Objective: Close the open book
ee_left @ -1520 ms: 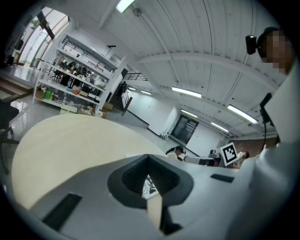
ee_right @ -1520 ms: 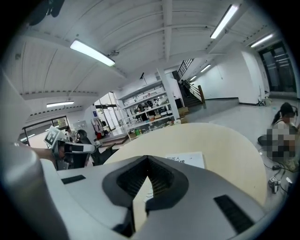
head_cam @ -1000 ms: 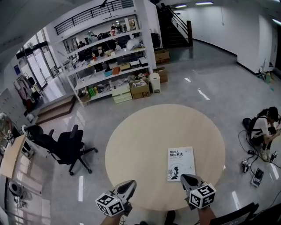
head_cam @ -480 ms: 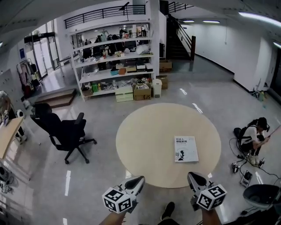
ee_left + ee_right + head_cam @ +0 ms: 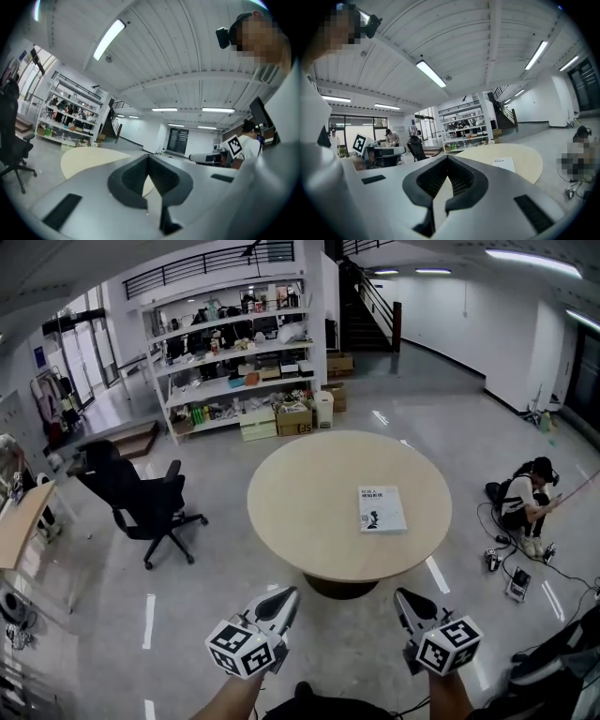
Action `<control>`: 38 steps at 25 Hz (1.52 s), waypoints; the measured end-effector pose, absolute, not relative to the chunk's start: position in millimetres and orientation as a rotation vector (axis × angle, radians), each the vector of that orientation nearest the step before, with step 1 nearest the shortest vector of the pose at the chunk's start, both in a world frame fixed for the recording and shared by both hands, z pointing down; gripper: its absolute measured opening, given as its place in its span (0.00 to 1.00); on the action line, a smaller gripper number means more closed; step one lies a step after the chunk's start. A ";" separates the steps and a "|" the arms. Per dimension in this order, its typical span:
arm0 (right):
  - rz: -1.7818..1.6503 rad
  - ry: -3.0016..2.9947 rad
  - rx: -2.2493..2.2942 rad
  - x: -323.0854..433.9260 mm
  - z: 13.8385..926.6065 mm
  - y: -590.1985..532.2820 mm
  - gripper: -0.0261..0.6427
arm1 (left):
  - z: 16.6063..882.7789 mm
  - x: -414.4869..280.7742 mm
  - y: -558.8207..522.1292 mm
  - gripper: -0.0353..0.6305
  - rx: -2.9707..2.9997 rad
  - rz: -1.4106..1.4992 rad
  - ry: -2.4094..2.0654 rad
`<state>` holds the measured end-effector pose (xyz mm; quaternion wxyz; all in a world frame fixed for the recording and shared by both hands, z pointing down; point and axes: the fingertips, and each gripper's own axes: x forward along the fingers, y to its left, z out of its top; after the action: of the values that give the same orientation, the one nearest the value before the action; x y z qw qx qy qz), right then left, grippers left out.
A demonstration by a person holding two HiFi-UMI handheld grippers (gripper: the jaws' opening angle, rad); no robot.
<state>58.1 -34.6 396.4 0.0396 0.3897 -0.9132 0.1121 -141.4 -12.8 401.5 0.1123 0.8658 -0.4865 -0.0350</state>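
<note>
The book lies shut, white cover up, on the right half of the round beige table. It also shows small and far off in the right gripper view, as the book on the table. Both grippers hang over the floor, well short of the table's near edge. My left gripper is shut with nothing in it, and its jaws meet at the tip in the left gripper view. My right gripper is shut and empty too, with the same closed tip in its own view.
A black office chair stands left of the table. Shelving with boxes lines the back wall. A person sits on the floor to the right, with cables and devices nearby. Polished floor lies between me and the table.
Both grippers have drawn back from the table's near edge and now hang over the floor. The table and the book look farther away; the book itself has not moved.
</note>
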 end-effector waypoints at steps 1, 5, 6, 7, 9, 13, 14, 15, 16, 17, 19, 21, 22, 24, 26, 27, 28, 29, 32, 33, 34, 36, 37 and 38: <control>0.329 -2.808 1.175 63.1 395.0 -18.8 0.04 | 395.7 -134.2 1.1 0.03 2.555 -0.110 -1.442; 0.303 -2.830 1.114 92.4 384.7 44.7 0.04 | 381.8 -97.2 64.0 0.03 2.548 -0.166 -1.455; 0.303 -2.835 1.099 100.1 383.3 61.3 0.04 | 381.8 -87.1 81.1 0.03 2.543 -0.162 -1.454; 0.300 -2.839 1.086 107.7 383.0 77.9 0.04 | 383.3 -77.4 98.2 0.03 2.541 -0.155 -1.453; 0.300 -2.843 1.071 122.7 384.2 108.9 0.04 | 388.1 -59.7 130.7 0.03 2.533 -0.147 -1.449; 0.351 -2.850 1.080 140.1 383.4 160.1 0.04 | 384.5 -38.9 188.8 0.03 2.520 -0.103 -1.440; 0.351 -2.852 1.083 141.1 381.0 170.8 0.04 | 380.7 -37.8 200.9 0.03 2.528 -0.095 -1.442; 0.343 -2.854 1.089 141.7 378.2 180.5 0.04 | 377.1 -37.6 212.2 0.03 2.535 -0.093 -1.445; 0.334 -2.857 1.098 141.8 375.5 189.7 0.04 | 374.4 -38.0 223.3 0.03 2.541 -0.095 -1.449; 0.326 -2.863 1.106 141.1 372.8 199.1 0.04 | 372.2 -39.3 234.7 0.03 2.542 -0.099 -1.454; 0.309 -2.877 1.121 136.1 368.1 220.8 0.04 | 368.5 -43.2 259.6 0.03 2.549 -0.107 -1.457; 0.286 -2.877 1.135 130.8 364.7 250.0 0.04 | 366.7 -44.5 289.7 0.03 2.580 -0.115 -1.436; 0.278 -2.873 1.147 128.6 363.5 266.1 0.04 | 367.1 -45.1 305.9 0.03 2.597 -0.119 -1.418; 0.278 -2.865 1.183 121.8 361.8 297.7 0.04 | 368.4 -50.9 337.0 0.03 2.618 -0.124 -1.382; 0.283 -2.852 1.215 111.7 362.5 330.0 0.04 | 368.4 -60.4 366.8 0.03 2.632 -0.134 -1.347; 0.292 -2.841 1.225 107.0 365.4 347.3 0.04 | 368.4 -65.8 382.2 0.03 2.633 -0.146 -1.341; 0.312 -2.831 1.234 102.6 369.8 364.8 0.04 | 368.2 -72.4 397.2 0.03 2.626 -0.164 -1.349; 0.340 -2.823 1.240 98.1 374.6 381.8 0.04 | 368.0 -79.4 411.4 0.03 2.615 -0.183 -1.362; 0.359 -2.814 1.237 84.5 380.6 428.9 0.04 | 371.1 -89.0 450.2 0.03 2.623 -0.166 -1.343; 0.344 -2.814 1.237 81.6 379.3 442.1 0.04 | 372.6 -87.9 461.3 0.03 2.638 -0.145 -1.322; 0.331 -2.817 1.238 79.7 377.1 453.5 0.04 | 373.5 -85.9 471.3 0.03 2.651 -0.131 -1.301; 0.325 -2.826 1.245 79.8 372.6 473.1 0.04 | 373.0 -80.7 489.2 0.03 2.668 -0.124 -1.274; 0.326 -2.827 1.253 82.0 371.0 481.6 0.04 | 372.0 -77.5 497.1 0.03 2.672 -0.120 -1.266; 0.324 -2.823 1.262 85.0 369.9 488.9 0.04 | 370.9 -74.1 503.7 0.03 2.676 -0.110 -1.259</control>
<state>85.0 488.9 369.9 0.0160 0.4059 -0.9078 0.1043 -74.1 503.7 370.9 0.0911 0.9005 -0.4237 -0.0372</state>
